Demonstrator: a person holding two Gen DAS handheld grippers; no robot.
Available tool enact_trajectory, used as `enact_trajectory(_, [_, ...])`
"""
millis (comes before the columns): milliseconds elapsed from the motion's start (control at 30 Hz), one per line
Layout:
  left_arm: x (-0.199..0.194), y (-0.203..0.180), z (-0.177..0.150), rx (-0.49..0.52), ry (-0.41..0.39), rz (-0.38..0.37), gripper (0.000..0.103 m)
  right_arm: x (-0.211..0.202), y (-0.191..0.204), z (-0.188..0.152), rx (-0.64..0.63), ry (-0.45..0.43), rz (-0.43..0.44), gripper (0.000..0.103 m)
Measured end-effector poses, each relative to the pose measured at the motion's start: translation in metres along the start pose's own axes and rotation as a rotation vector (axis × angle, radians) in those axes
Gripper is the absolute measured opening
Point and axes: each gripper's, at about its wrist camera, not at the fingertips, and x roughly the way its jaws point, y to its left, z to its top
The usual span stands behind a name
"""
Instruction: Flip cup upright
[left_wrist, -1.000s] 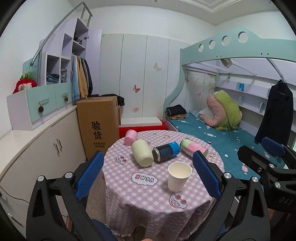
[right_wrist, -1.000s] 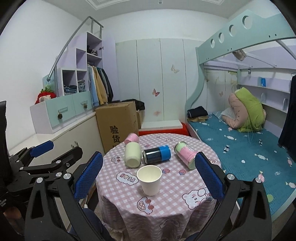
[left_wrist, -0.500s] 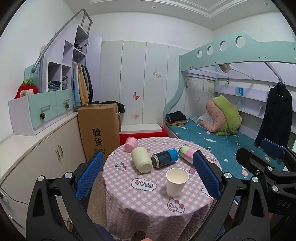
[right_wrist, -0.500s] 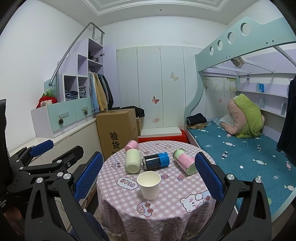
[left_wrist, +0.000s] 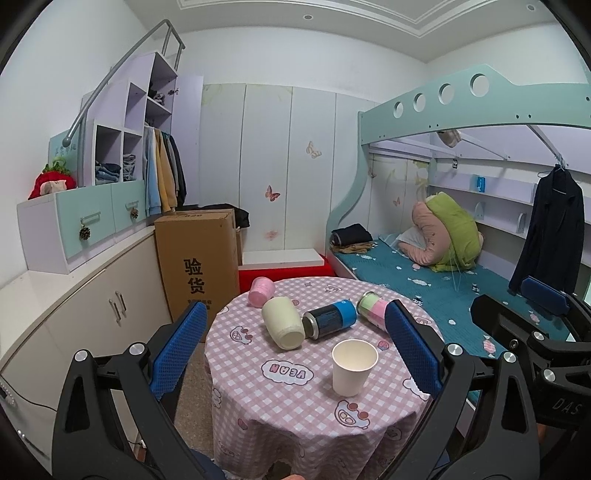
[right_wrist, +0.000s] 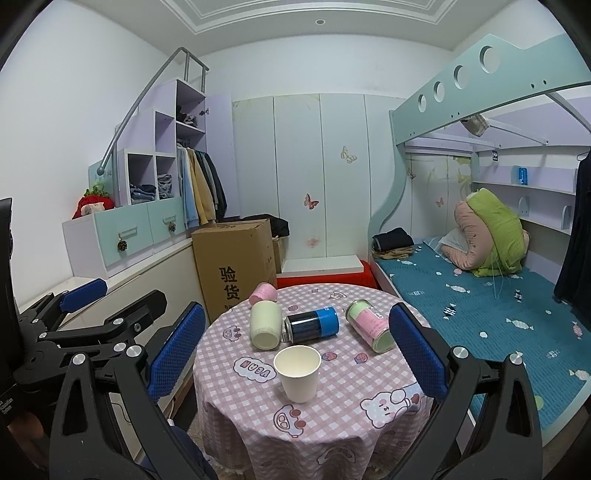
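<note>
A white paper cup (left_wrist: 354, 366) (right_wrist: 297, 373) stands upright, mouth up, near the front of the round table (left_wrist: 280, 410) (right_wrist: 354, 417) with a pink checked cloth. Behind it lie on their sides a cream cup (left_wrist: 282, 328) (right_wrist: 265, 325), a small pink cup (left_wrist: 261, 291) (right_wrist: 262, 293), a dark-and-blue can (left_wrist: 329, 318) (right_wrist: 311, 324) and a pink-and-green can (left_wrist: 373, 308) (right_wrist: 370, 325). My left gripper (left_wrist: 293, 354) is open and empty, held back from the table. My right gripper (right_wrist: 297, 358) is open and empty too, also back from it.
A tall cardboard box (left_wrist: 197, 266) stands behind the table on the left, beside low cabinets (left_wrist: 92, 317). A bunk bed (left_wrist: 461, 280) runs along the right. A red-and-white low bench (left_wrist: 284, 264) sits behind the table.
Both grippers have drawn back and up from the table, so the table looks smaller and lower. The cups and cans have not moved.
</note>
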Motion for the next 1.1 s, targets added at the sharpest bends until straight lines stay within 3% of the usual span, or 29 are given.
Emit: enact_trajectory(1100, [0.011,0.007,-0.001,0.002,-0.027,0.019,0.097,0.015,-0.002,0.002,0.014,0.017,0.009,0.096])
